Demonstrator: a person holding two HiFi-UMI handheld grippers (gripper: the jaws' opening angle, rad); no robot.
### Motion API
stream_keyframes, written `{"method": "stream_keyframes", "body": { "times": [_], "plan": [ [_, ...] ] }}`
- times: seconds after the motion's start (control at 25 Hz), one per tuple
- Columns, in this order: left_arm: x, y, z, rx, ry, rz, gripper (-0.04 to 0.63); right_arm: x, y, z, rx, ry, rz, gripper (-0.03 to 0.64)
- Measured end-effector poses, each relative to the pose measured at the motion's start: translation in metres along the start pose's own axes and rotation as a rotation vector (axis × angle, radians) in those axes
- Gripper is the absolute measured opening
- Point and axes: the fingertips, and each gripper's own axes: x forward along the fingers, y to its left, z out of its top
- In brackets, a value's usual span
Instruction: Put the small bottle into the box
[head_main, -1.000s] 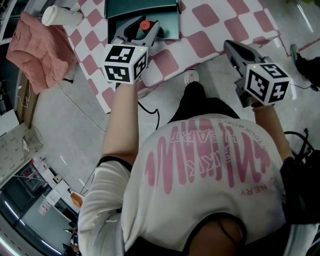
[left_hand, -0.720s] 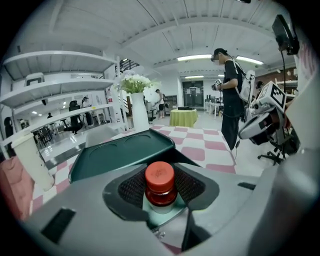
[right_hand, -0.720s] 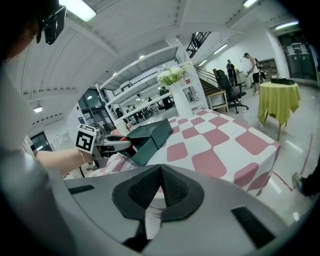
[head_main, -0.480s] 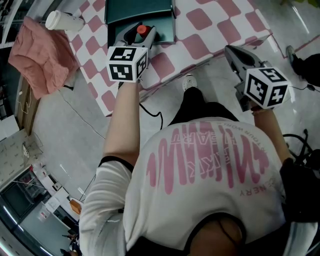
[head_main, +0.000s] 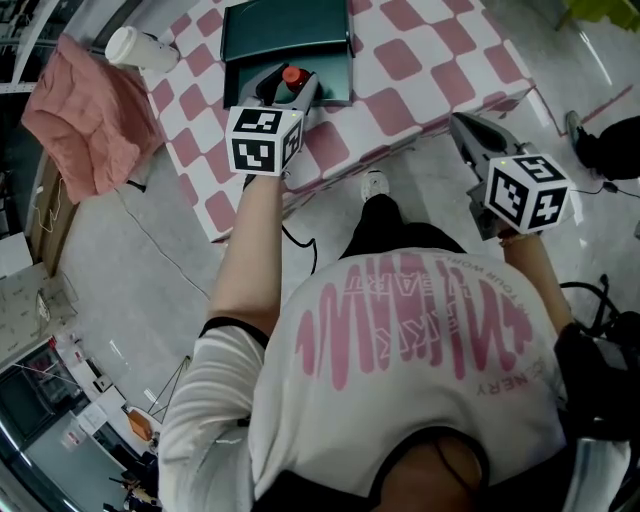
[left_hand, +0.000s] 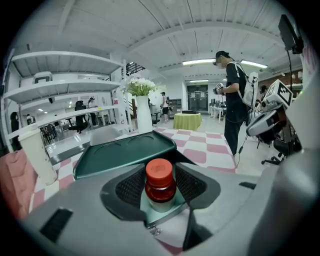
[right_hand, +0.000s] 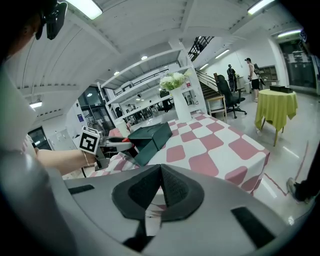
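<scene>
Left claw (head_main: 287, 90): reached out over the near edge of the table (head_main: 420, 60), its tips at the front part of the dark green box (head_main: 285, 30). The small bottle (left_hand: 160, 182), red cap up, stands upright between its 2 jaws on a lighter green surface that I take to be the box floor. The jaws are opening. The mesh pads (left_hand: 131, 186) sit just beside the bottle on both sides and no longer seem to press on it. I read this as the release step.

The bottle was brought in from the front, probably because the box's raised dark part lies behind it and leaves only that side free.

Right claw (right_hand: 160, 185): jaws together, nothing between them. It hangs off the table's right corner, above the floor and well apart from the box. I judge it is parked there to keep the approach clear, since 1 claw is enough for this job.

Task status, my judgement: bottle placed, nearly done.

Next: let the jaws clear the cap, then draw the left claw straight back.

Risk: a pad dragging the cap on the way out could tip the bottle.
</scene>
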Motion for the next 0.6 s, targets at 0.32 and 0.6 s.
{"method": "stream_keyframes", "body": {
  "times": [0.32, 0.6],
  "plan": [
    [-0.011, -0.002, 0.025, -0.005, -0.085, 0.027, 0.173, -0.006, -0.001, 0.008, -0.02, -0.001, 0.015, 0.005],
    [-0.032, -0.006, 0.041, 0.003, -0.131, 0.094, 0.173, -0.017, 0.002, 0.005, -0.03, -0.004, 0.038, 0.005]
  ]
}}
